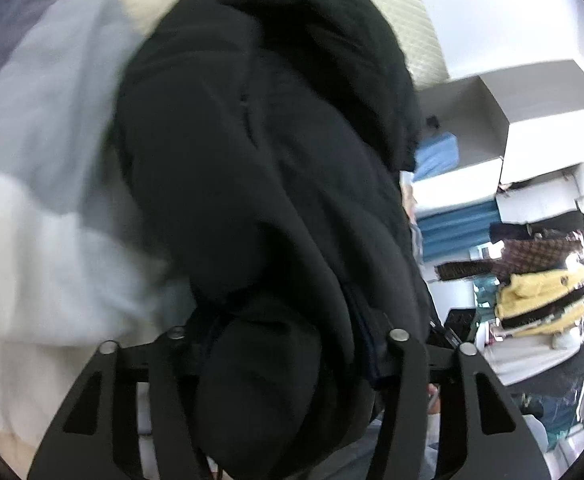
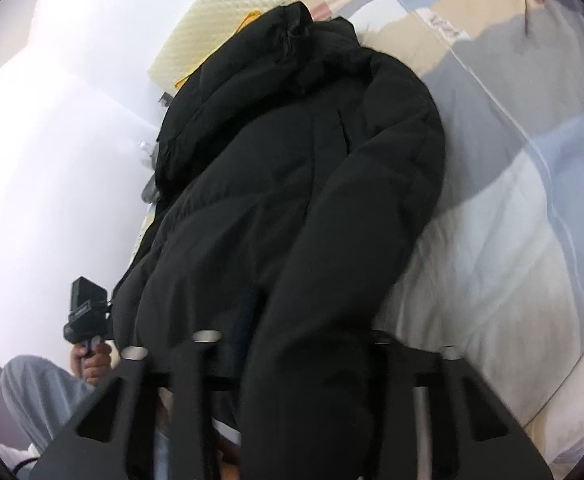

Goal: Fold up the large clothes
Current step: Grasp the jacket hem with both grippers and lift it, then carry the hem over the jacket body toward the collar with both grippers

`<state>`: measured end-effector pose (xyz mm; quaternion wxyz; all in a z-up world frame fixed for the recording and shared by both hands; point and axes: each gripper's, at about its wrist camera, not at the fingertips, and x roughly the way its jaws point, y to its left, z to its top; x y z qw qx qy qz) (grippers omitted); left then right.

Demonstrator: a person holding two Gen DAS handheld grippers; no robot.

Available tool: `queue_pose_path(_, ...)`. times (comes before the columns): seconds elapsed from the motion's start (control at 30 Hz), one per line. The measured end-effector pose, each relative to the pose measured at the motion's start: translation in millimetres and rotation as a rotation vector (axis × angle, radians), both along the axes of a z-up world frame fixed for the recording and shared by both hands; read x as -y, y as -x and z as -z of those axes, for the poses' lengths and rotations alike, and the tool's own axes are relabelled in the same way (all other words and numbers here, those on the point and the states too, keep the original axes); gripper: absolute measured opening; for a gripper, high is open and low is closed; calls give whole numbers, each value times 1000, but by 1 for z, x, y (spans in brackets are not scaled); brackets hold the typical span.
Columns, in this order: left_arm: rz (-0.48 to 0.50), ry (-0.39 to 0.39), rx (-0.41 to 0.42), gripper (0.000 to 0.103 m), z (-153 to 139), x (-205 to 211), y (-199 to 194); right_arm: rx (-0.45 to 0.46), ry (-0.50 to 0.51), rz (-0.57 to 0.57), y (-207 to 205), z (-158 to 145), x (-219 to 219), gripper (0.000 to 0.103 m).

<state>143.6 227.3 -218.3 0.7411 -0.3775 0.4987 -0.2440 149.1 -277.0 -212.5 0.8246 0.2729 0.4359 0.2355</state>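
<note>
A black puffer jacket (image 1: 268, 152) fills the middle of the left wrist view and runs from my fingers up to its hood. It also fills the right wrist view (image 2: 292, 184), lying on a bed. My left gripper (image 1: 288, 360) is shut on the jacket's lower end, with cloth bunched between the fingers and hiding the tips. My right gripper (image 2: 292, 364) is shut on a sleeve or hem of the same jacket, its tips also buried in cloth. The left gripper's handle (image 2: 86, 316) and the person's hand show at the lower left of the right wrist view.
The jacket rests on a bed with a pale blue, grey and cream quilt (image 2: 531, 184). A cream padded headboard (image 2: 220, 32) stands behind it. White boxes (image 1: 531, 120), blue cloth (image 1: 455, 232) and a yellow garment (image 1: 539, 300) sit at the right.
</note>
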Motion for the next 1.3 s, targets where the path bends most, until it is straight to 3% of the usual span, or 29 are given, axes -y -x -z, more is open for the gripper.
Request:
queue_pose_path(0.17, 11, -70, 10, 23, -21, 16, -10, 72, -9, 11, 2, -41, -6, 10)
queue_pose_path(0.27, -14, -37, 57, 18, -46, 9, -11, 128, -34, 30, 7, -68, -3, 9)
queue_pose_path(0.37, -45, -1, 104, 16, -77, -3, -11, 182, -65, 31, 14, -93, -2, 9)
queue_pose_path(0.53, -44, -20, 181, 15, -124, -5, -11, 226, -65, -2, 18, -124, -19, 8)
queue_pose_path(0.77, -94, -12, 219, 15, -151, -7, -7, 300, -97, 15, 39, -163, -8, 8)
queue_pose_path(1.0, -162, -20, 285, 14, -181, -30, 24, 361, -109, 19, 69, -198, -7, 8)
queue_pose_path(1.3, -200, 29, 344, 14, -211, -52, 61, 448, -125, 22, 121, -236, 0, 8)
